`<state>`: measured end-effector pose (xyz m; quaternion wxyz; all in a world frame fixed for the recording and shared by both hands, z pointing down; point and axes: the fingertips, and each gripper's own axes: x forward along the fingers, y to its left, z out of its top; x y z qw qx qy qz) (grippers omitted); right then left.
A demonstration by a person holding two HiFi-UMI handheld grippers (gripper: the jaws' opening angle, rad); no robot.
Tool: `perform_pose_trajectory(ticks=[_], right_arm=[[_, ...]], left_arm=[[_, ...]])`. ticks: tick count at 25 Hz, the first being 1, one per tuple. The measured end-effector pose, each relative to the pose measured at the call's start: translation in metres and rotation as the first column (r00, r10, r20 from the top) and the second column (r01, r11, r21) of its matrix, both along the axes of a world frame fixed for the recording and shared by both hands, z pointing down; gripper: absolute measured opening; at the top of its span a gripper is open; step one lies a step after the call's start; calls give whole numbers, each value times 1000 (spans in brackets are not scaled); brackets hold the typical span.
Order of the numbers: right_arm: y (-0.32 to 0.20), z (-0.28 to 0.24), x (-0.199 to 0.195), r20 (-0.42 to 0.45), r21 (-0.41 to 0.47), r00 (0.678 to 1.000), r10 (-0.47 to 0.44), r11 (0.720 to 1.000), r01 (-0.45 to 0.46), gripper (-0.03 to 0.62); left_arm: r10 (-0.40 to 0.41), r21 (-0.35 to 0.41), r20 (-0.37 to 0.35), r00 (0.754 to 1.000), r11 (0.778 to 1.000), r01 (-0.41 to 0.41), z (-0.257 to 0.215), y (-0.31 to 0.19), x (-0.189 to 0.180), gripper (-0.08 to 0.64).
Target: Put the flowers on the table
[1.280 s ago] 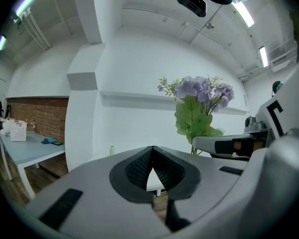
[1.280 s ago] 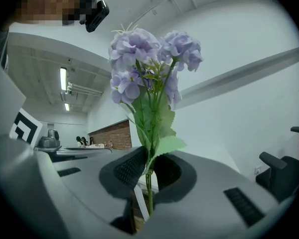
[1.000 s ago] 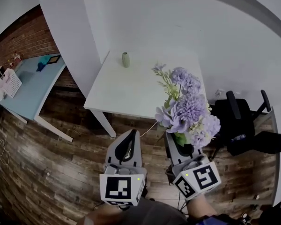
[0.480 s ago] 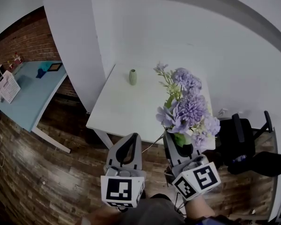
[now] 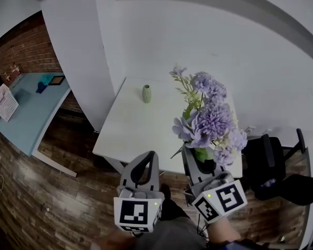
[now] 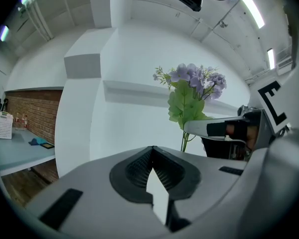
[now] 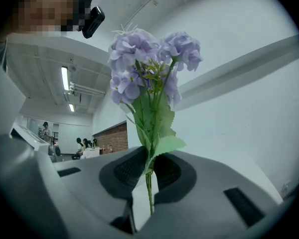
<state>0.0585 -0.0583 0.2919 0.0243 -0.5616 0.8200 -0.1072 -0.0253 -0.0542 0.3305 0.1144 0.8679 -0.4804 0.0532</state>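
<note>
My right gripper (image 7: 148,169) is clamped narrowly on the stems of the purple flowers (image 5: 208,120), held upright over the white table's (image 5: 138,126) near right corner. My left gripper (image 6: 152,149), jaws together and empty, sits at that table's near edge.

Our head camera looks steeply down; each gripper camera sits close behind its jaws, facing forward; all share the flowers (image 5: 211,121)
</note>
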Motion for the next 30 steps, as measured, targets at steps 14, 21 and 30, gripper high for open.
perform_pose_trajectory(ticks=[14, 21, 30], right_arm=[[-1, -2, 3, -30, 2, 1000, -8, 1000, 8, 48], [-4, 0, 4, -14, 7, 998, -55, 998, 55, 48], [-7, 0, 4, -11, 48, 997, -74, 996, 74, 48]], left_arm=[[13, -7, 1, 1000, 1000, -13, -5, -5, 13, 8], [-4, 9, 16, 1000, 1000, 4, -6, -2, 25, 8], [-31, 47, 17, 999, 998, 30, -7, 2, 23, 8]])
